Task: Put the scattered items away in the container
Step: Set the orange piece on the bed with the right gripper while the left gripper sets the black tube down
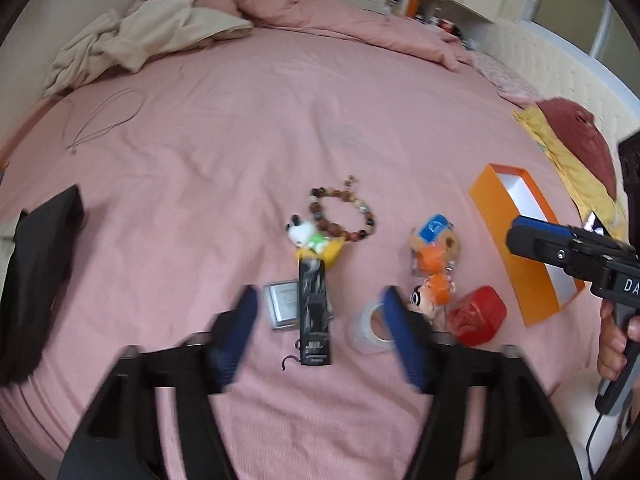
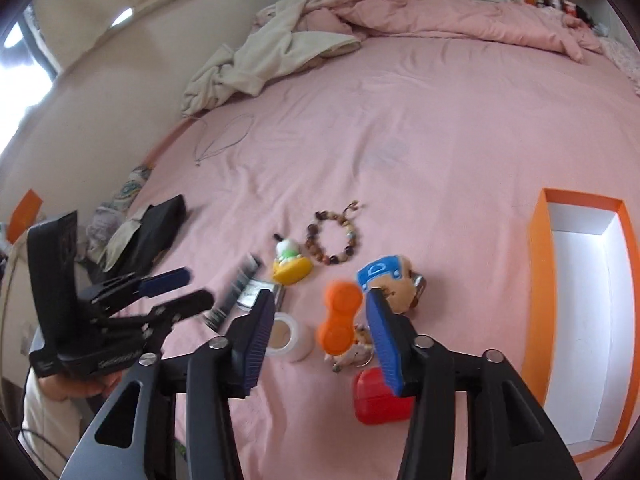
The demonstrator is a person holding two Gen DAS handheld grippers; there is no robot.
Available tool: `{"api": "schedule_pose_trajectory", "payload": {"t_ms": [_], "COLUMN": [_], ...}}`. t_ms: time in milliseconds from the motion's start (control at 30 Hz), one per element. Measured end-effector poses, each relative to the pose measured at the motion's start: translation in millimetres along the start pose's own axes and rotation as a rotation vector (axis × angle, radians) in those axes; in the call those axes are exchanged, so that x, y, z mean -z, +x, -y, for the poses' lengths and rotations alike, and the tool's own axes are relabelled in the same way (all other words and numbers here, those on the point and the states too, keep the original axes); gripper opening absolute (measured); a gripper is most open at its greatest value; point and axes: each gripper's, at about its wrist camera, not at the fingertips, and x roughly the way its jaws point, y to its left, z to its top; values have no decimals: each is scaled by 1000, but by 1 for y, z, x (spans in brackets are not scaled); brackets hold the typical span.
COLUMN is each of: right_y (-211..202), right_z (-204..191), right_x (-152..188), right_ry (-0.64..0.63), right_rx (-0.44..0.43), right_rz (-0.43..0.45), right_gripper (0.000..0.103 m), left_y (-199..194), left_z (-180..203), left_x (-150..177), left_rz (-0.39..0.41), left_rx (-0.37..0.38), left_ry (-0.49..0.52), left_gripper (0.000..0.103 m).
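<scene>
Scattered items lie on the pink bed sheet [image 1: 240, 128]: a black tube [image 1: 315, 312], a silver square case [image 1: 281, 305], a bead bracelet [image 1: 344, 214], a white dog toy on a yellow base [image 1: 310, 240], a tape roll [image 1: 370, 326], orange plush toys [image 1: 434, 264] and a red box [image 1: 478, 316]. The orange box with a white inside [image 1: 524, 240] lies at the right. My left gripper [image 1: 320, 304] is open above the black tube. My right gripper [image 2: 320, 304] is open above the orange toy [image 2: 340, 320], tape roll [image 2: 290, 338] and red box [image 2: 378, 398]. The orange box [image 2: 580, 312] is at its right.
A black bag [image 1: 36, 280] lies at the bed's left edge. Crumpled beige cloth [image 1: 140, 40] and a pink quilt [image 1: 320, 16] lie at the far end. A dark red cap [image 1: 580, 136] on yellow cloth lies beyond the orange box. A thin wire loop [image 1: 104, 116] lies far left.
</scene>
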Motion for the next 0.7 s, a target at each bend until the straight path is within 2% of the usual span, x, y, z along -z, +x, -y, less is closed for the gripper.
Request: {"api": "schedule_pose_trajectory", "payload": {"t_ms": [67,267,367,500,533,600,700], "right_y": [-2,-14,-18,-19,-20,-19,-17], "right_z": [1,12,18,19,17,6,-12], "right_x": [0,14,28,43,46,54,70], "right_ry": [7,-2,-11,21,21,-15,-61], "right_rx": [23,108,129,140,148,237,325], "right_rz": [11,24,26,29,36,53,103], "right_gripper": [47,48,49,49,52,61,63], "left_y": [-4,-2,0,10,12,18,28], "left_z": [-7,-17,-14,-8,-7,-4,-1], "left_x": [2,8,18,41,47,59,78], "left_rz": [28,19,3,-40,-51,-73,-112], "left_rx": [14,-2,24,-7,-17,-36,-59], "left_ry": [-30,-69,-83,-90,-91,-94,-102], "left_gripper": [76,76,76,76,76,76,76]}}
